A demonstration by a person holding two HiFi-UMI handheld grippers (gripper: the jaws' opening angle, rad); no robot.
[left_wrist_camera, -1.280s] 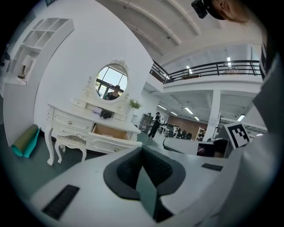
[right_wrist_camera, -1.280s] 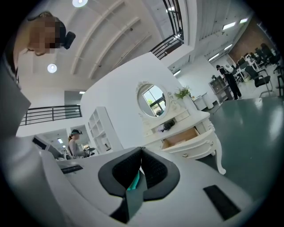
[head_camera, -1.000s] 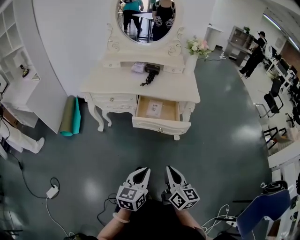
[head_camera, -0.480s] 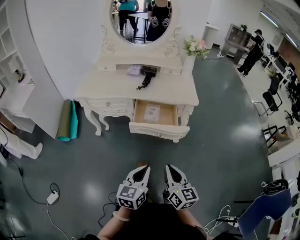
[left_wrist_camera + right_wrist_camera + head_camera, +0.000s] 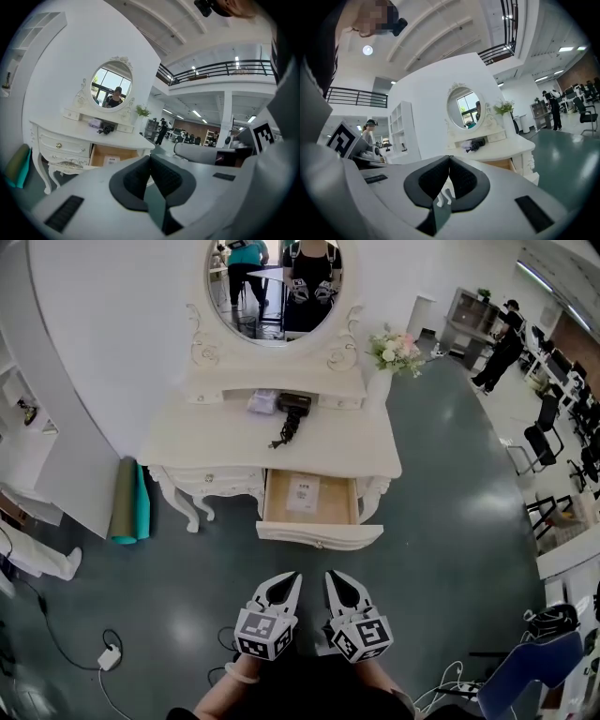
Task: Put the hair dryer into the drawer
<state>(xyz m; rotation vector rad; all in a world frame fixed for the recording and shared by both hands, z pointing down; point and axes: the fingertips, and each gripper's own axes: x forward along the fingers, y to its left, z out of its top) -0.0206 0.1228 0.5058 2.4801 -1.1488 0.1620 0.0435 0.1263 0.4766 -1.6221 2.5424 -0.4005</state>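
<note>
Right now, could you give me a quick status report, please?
Left claw and right claw shut, empty. Hair dryer on dressing table, untouched. Drawer open, white sheet inside. Nothing seen blocking the approach.

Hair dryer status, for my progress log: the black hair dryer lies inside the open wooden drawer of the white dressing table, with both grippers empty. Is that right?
Not quite. The black hair dryer lies on top of the white dressing table, below the mirror, not inside the open wooden drawer. The head view shows this. The rest stands: the drawer is open and both grippers are empty.
</note>
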